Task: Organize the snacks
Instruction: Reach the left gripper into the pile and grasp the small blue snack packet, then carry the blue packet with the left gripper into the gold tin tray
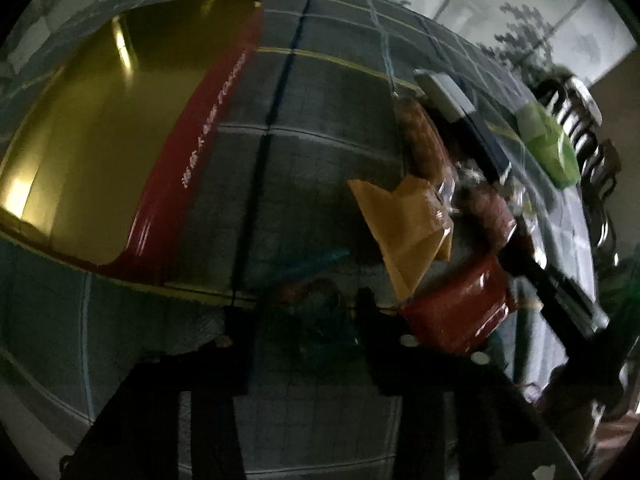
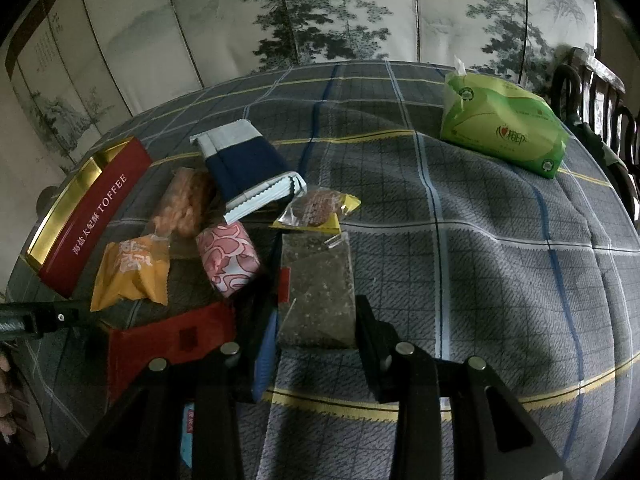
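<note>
Lying near the middle of the table (image 2: 480, 280), on its grey plaid cloth, a brown-grey snack block (image 2: 316, 280) in clear wrap sits between the right tongs (image 2: 314, 312), whose two black fingers are clamped against its long sides.

Left of the block the other snacks are heaped together: a pink patterned packet (image 2: 228, 256) just beside it, an orange packet (image 2: 128, 272) further left, and a red packet (image 2: 172, 340) nearer, partly under the tongs. Beyond these lie a clear bag of pale orange pieces (image 2: 186, 200), a navy and white pouch (image 2: 248, 168), and a round brown cookie (image 2: 316, 208) in clear and yellow wrap that touches the block's far end.

At the far left stands the open red toffee box (image 2: 92, 224) with its gold lining, close to the orange packet.

The left tongs (image 1: 302, 316) point down at the cloth between the box and the heap. That view is dark and blurred; something dim and teal shows between the fingers, and whether they press on it I cannot tell.

A green tissue pack (image 2: 504, 132) lies well apart at the far right. A painted screen (image 2: 320, 20) stands behind the table.
</note>
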`<act>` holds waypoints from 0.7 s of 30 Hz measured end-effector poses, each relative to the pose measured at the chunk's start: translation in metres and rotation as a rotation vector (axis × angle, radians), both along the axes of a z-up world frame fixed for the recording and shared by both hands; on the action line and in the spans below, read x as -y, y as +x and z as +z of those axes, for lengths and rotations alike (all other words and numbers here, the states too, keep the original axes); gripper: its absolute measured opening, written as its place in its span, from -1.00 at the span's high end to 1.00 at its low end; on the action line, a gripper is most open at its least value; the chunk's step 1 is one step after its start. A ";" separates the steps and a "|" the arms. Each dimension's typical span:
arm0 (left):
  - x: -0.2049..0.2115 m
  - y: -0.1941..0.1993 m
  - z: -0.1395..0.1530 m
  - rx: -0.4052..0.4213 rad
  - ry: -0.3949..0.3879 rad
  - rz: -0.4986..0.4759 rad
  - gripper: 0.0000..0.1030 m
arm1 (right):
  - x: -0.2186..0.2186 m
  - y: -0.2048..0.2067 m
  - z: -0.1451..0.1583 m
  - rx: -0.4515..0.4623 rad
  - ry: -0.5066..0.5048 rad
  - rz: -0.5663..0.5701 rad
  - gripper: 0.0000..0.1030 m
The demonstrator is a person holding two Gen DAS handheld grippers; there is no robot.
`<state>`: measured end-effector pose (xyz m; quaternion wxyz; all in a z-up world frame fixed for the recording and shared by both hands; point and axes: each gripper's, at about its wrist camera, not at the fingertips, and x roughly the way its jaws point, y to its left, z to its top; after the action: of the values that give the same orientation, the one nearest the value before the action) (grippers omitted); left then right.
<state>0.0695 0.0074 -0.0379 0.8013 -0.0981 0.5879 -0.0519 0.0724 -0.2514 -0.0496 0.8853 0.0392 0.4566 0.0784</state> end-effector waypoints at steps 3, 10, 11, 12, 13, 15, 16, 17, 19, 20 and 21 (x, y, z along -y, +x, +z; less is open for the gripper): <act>0.001 -0.004 -0.001 0.009 0.024 -0.036 0.50 | 0.000 0.000 0.000 -0.001 -0.002 0.002 0.28; 0.001 -0.012 0.000 0.007 0.029 -0.091 0.52 | 0.000 0.000 -0.001 -0.002 -0.003 0.001 0.28; 0.000 -0.014 0.001 0.009 0.031 -0.096 0.52 | -0.001 0.000 -0.001 -0.003 -0.005 0.001 0.28; 0.000 -0.015 0.003 0.013 0.034 -0.101 0.52 | -0.001 0.000 -0.001 -0.003 -0.005 0.001 0.28; 0.000 -0.017 0.005 0.026 0.040 -0.113 0.52 | -0.001 0.000 -0.002 -0.004 -0.007 0.000 0.28; 0.002 -0.021 0.012 0.054 0.059 -0.130 0.52 | -0.001 0.000 -0.002 -0.006 -0.008 -0.001 0.28; 0.002 -0.022 0.017 0.070 0.066 -0.139 0.52 | -0.001 -0.001 -0.002 -0.007 -0.009 -0.003 0.28; 0.002 -0.023 0.023 0.092 0.074 -0.147 0.52 | -0.001 0.000 -0.002 -0.007 -0.009 -0.003 0.28; 0.000 -0.023 0.030 0.116 0.080 -0.153 0.52 | -0.001 -0.001 -0.002 -0.006 -0.009 -0.004 0.28; -0.002 -0.022 0.034 0.128 0.082 -0.155 0.52 | -0.002 -0.001 -0.002 -0.004 -0.011 -0.005 0.29; -0.004 -0.020 0.037 0.137 0.085 -0.154 0.52 | -0.002 -0.001 -0.002 -0.003 -0.013 -0.006 0.30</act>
<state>0.0492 0.0110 -0.0005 0.8368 -0.0148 0.5391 -0.0949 0.0712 -0.2495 -0.0516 0.8851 0.0349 0.4584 0.0725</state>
